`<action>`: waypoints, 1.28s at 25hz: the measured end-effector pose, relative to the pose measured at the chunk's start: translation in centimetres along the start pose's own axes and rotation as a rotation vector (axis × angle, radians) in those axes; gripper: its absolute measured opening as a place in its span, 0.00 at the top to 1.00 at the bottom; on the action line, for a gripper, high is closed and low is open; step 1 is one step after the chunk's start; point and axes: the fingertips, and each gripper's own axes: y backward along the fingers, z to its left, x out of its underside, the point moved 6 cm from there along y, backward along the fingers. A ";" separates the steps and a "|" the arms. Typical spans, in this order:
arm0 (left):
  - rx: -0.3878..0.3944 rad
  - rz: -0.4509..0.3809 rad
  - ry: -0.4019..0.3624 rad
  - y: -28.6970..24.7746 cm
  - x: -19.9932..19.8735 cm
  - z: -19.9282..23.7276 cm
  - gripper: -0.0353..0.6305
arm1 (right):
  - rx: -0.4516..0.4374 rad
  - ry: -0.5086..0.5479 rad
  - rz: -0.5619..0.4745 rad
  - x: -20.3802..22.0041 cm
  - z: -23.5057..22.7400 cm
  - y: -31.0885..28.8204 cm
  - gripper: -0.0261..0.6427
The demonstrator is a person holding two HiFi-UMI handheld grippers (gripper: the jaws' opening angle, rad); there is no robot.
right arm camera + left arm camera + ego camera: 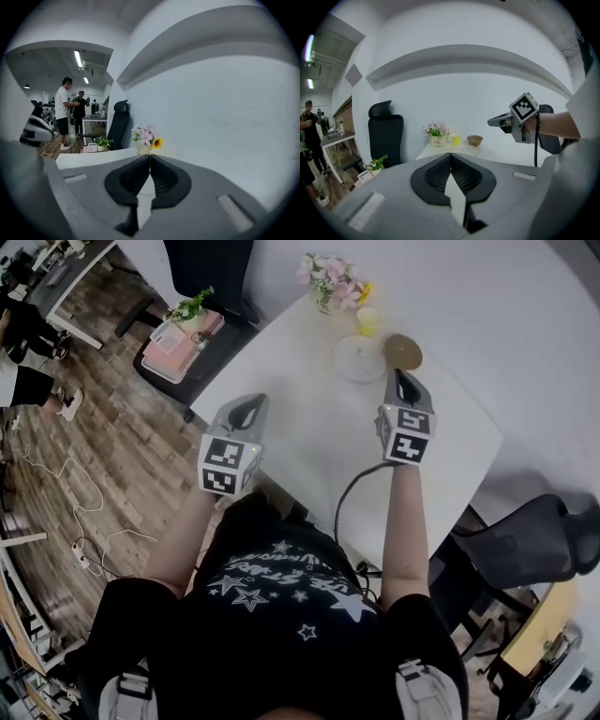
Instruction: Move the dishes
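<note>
A white plate (359, 358) lies at the far end of the white table (309, 442), with a brown bowl (402, 352) just right of it and a small yellow cup (368, 321) behind. In the left gripper view the bowl (475, 139) and cup (456, 139) stand far ahead. My left gripper (246, 410) hovers over the table's left edge, shut and empty. My right gripper (402, 382) is held just short of the bowl, shut with nothing in it; the left gripper view shows the right gripper (491, 123) from the side.
A vase of pink flowers (332, 279) stands behind the dishes. A black office chair (525, 540) sits at the table's right, another chair (386, 133) at the far left. A box with a plant (184, 329) rests on a dark seat. People stand far off (63, 112).
</note>
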 end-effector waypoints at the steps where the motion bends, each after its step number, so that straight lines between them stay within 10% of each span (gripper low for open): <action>1: -0.008 0.004 0.009 0.6 0.4 -0.1 0.93 | -0.012 0.002 0.001 0.1 0.6 0.3 0.95; 17: -0.151 0.023 0.152 16.4 7.3 -1.8 0.93 | -0.197 0.090 0.021 1.8 12.5 8.7 0.95; 32: -0.227 0.017 0.202 38.6 13.8 -10.9 0.93 | -0.288 0.073 -0.040 6.4 22.9 30.3 0.95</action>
